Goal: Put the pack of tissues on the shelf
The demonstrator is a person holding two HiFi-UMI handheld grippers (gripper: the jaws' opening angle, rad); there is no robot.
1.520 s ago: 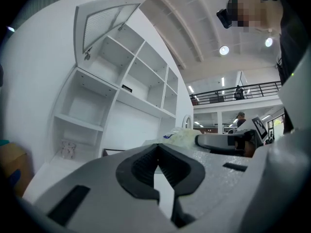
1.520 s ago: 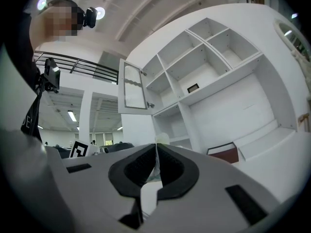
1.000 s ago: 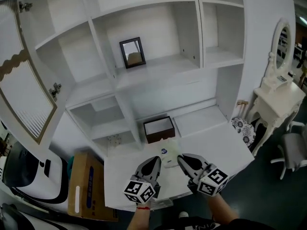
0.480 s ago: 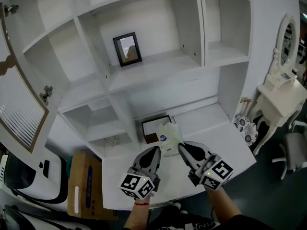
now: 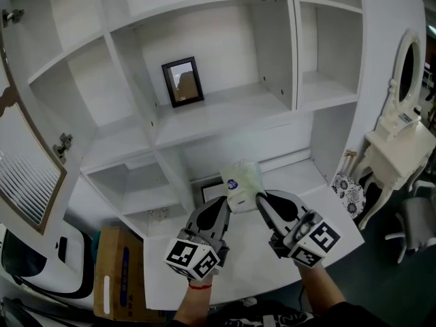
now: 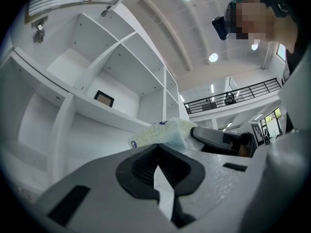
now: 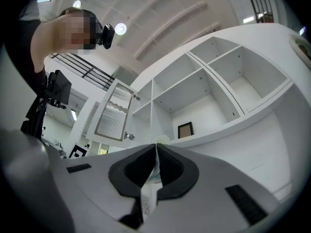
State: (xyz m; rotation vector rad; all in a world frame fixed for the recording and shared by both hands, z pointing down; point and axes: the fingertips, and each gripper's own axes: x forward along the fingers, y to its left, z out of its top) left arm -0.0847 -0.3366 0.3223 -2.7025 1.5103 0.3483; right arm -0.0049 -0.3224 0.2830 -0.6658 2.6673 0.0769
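The pack of tissues (image 5: 242, 181) is hanging in the air between the two claws, in front of the white shelf unit (image 5: 225, 118) and above the tabletop (image 5: 238, 288). It is resting on nothing.

The right claw (image 5: 261, 198) is pressing shut on the pack's thin wrapper edge. In the right gripper view that edge is showing as a sliver between the closed jaws. The left claw (image 5: 223, 205) is also pressed together, with a thin white sliver in its jaws. The sliver seems to be the pack's other edge, since the pack is sitting right at its tips in the left gripper view.

Straight ahead, the front edge of a shelf board is running across above the pack. The wide bay above that board is lying open, with only a dark picture frame (image 5: 182, 82) leaning at the back left. An upright divider (image 5: 291, 46) is closing that bay on the right, and a narrower bay is standing beyond it. Below the board, a dark brown box (image 5: 210, 191) is sitting in the lower opening, partly hidden behind the pack and the left claw.

At the left, a cabinet door (image 5: 27, 182) is swinging wide open on its hinge. A cardboard box (image 5: 112, 278) is lying on the floor beside the tabletop. To the right, a white dressing table (image 5: 398, 131) with an oval mirror is standing well apart from the shelf unit.
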